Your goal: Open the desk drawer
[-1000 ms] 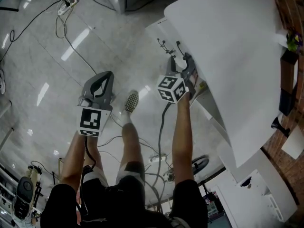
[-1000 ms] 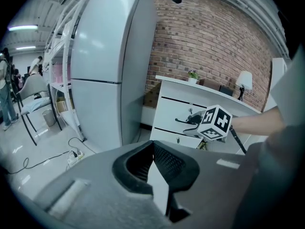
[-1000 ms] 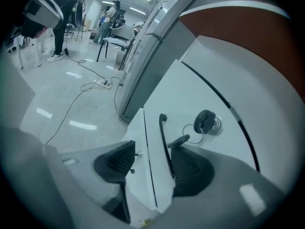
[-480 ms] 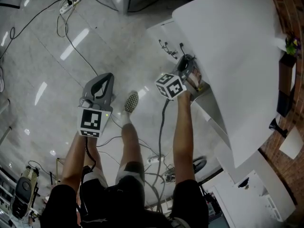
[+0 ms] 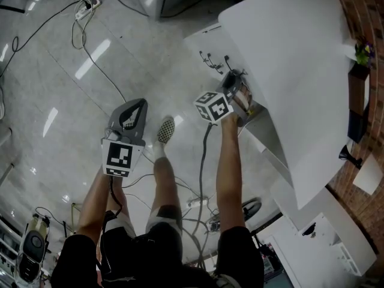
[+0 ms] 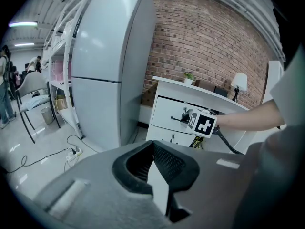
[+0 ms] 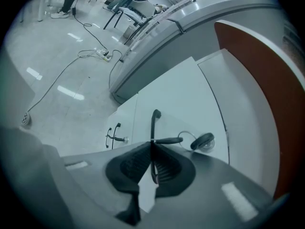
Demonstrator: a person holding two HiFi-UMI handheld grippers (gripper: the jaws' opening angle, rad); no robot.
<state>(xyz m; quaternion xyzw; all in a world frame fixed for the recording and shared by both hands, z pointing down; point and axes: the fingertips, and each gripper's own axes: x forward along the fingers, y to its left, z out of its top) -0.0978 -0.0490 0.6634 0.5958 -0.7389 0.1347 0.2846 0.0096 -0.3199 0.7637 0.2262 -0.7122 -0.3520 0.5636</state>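
right gripper (image 7: 152, 146) seen at lower centre, jaws just drawn closed and clamped on the black drawer handle (image 7: 153, 125), white desk drawer (image 7: 186, 99) at mid-frame, left gripper (image 6: 153, 146) held aside, jaws together, nothing held

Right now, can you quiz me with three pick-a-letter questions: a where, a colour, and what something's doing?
1. Where is the left gripper? A over the floor B on a shelf C in a bucket
2. What colour is the desk? A red B white C green
3. The right gripper's jaws are: A wide apart B holding a cable C shut on the drawer handle
Answers: A, floor lies under it; B, its top is white; C, they have just been closing and pinch the handle.
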